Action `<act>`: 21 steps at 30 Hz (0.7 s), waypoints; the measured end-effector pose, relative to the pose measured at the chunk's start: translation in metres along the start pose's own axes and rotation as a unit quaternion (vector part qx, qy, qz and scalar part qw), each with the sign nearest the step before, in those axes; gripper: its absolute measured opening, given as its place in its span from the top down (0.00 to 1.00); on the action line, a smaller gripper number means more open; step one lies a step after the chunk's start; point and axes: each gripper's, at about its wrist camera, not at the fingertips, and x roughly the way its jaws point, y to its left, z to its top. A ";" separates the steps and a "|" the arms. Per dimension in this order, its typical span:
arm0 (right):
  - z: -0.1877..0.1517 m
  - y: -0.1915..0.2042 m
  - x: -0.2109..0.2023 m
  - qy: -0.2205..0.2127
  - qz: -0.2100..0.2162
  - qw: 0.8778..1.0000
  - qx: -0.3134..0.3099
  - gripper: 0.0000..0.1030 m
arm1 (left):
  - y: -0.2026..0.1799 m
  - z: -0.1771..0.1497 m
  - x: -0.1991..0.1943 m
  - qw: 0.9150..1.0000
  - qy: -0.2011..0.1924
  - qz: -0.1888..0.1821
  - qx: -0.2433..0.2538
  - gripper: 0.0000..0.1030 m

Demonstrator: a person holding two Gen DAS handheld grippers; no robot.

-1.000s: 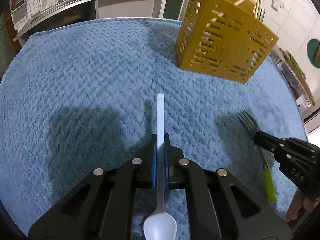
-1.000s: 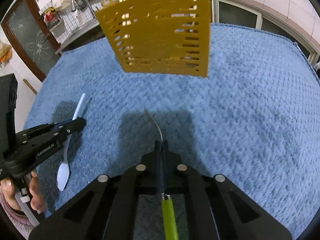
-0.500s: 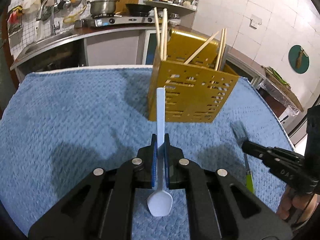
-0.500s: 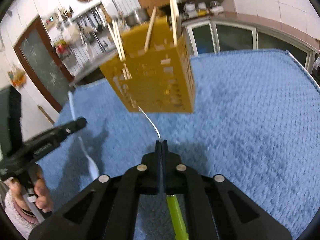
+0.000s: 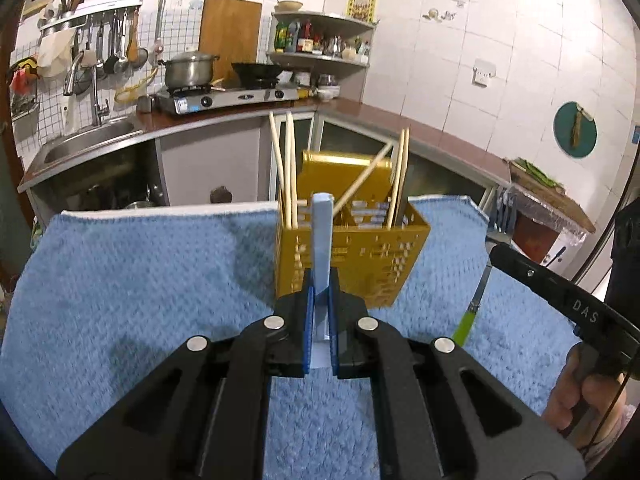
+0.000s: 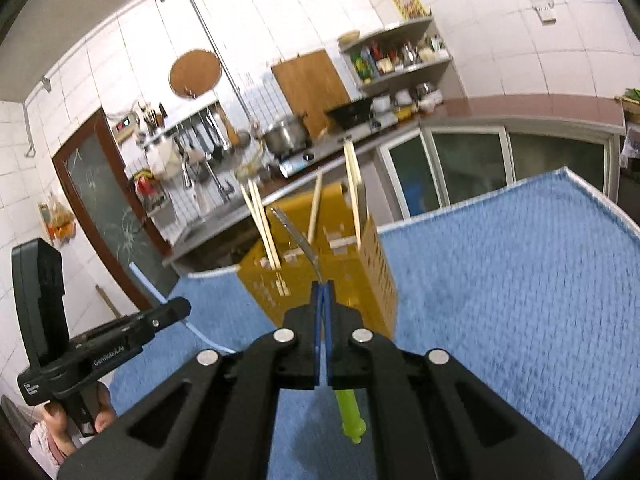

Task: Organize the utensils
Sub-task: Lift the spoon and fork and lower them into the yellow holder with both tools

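Note:
My left gripper [image 5: 319,284] is shut on a pale blue plastic spoon [image 5: 322,240], handle end forward, held in the air in front of a yellow slotted utensil holder [image 5: 352,260]. Several wooden chopsticks [image 5: 287,168] stand in the holder. My right gripper [image 6: 323,292] is shut on a green-handled fork [image 6: 298,240], tines forward, close to the holder [image 6: 344,276]. The right gripper [image 5: 496,250] with the fork's green handle [image 5: 466,326] shows at the right of the left wrist view. The left gripper [image 6: 182,308] with the spoon [image 6: 148,286] shows at the left of the right wrist view.
A blue towel [image 5: 140,280] covers the table under the holder. Behind the table runs a kitchen counter with a sink [image 5: 92,140], a gas stove [image 5: 224,96] with a pot, and a corner shelf [image 5: 320,44] of bottles.
Both grippers have risen from the towel and tilted up with their utensils, so both views now look level at the holder and the kitchen. The spoon's bowl has dropped out of view.

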 end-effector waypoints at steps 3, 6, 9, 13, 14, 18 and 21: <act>0.020 0.008 -0.005 -0.026 0.006 1.000 -0.004 0.99 | 0.003 0.020 -0.010 1.000 -0.014 -0.004 -0.006 0.95; 0.044 0.019 -0.009 -0.051 0.015 0.999 -0.009 0.99 | 0.004 0.043 -0.020 1.000 -0.030 -0.004 -0.007 0.95; 0.068 0.030 -0.011 -0.082 0.020 0.996 -0.016 0.99 | 0.003 0.067 -0.027 0.999 -0.051 -0.004 -0.007 0.95; 0.090 0.041 -0.005 -0.123 0.008 0.992 -0.035 0.99 | -0.004 0.093 -0.025 0.997 -0.081 0.006 0.001 0.95; 0.094 0.041 -0.001 -0.131 0.007 0.991 -0.036 0.99 | -0.006 0.098 -0.023 0.996 -0.086 0.008 0.003 0.95; 0.100 0.037 0.018 -0.149 0.001 0.988 -0.038 0.99 | -0.011 0.109 0.002 0.995 -0.100 0.017 0.020 0.95; 0.097 0.032 0.037 -0.137 -0.003 0.990 -0.044 0.99 | -0.013 0.106 0.027 0.995 -0.090 0.021 0.027 0.95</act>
